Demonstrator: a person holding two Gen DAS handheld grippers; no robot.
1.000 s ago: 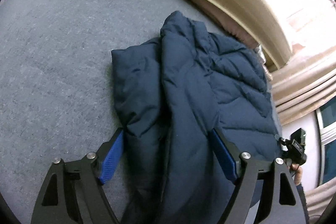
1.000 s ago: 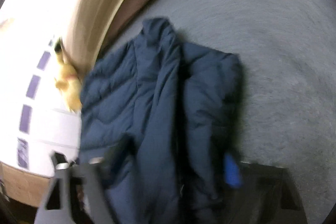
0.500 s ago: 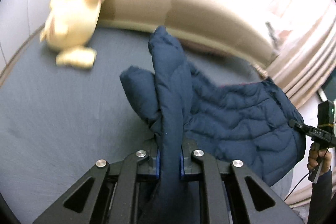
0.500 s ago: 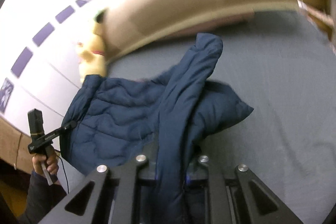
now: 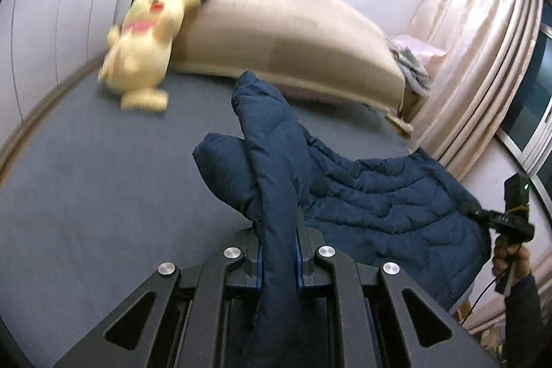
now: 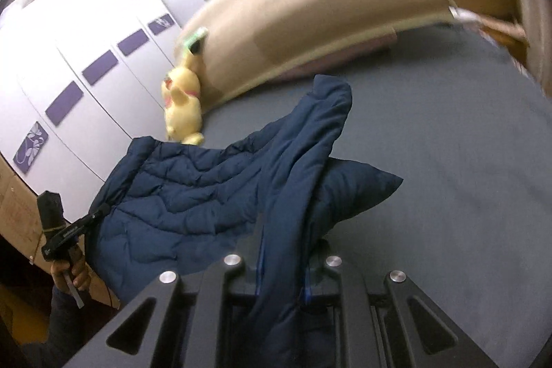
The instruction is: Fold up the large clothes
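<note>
Grey bed [image 5: 86, 195] under navy jacket [image 5: 379, 195], yellow plush toy [image 5: 138, 50].

Both wrist cameras sit low over the grey bed surface [image 5: 86, 195] [image 6: 465, 161], close behind the navy quilted jacket [image 5: 362, 195] [image 6: 193, 195], facing the beige padded headboard [image 5: 276, 33] [image 6: 310, 23], which both share.

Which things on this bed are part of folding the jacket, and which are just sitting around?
Part of the job:
- navy puffer jacket
- left gripper, shut on a fold of the jacket
- right gripper, shut on the jacket too
- grey bed surface it lies on

Just lying about:
- yellow plush toy
- beige headboard
- curtains
</note>
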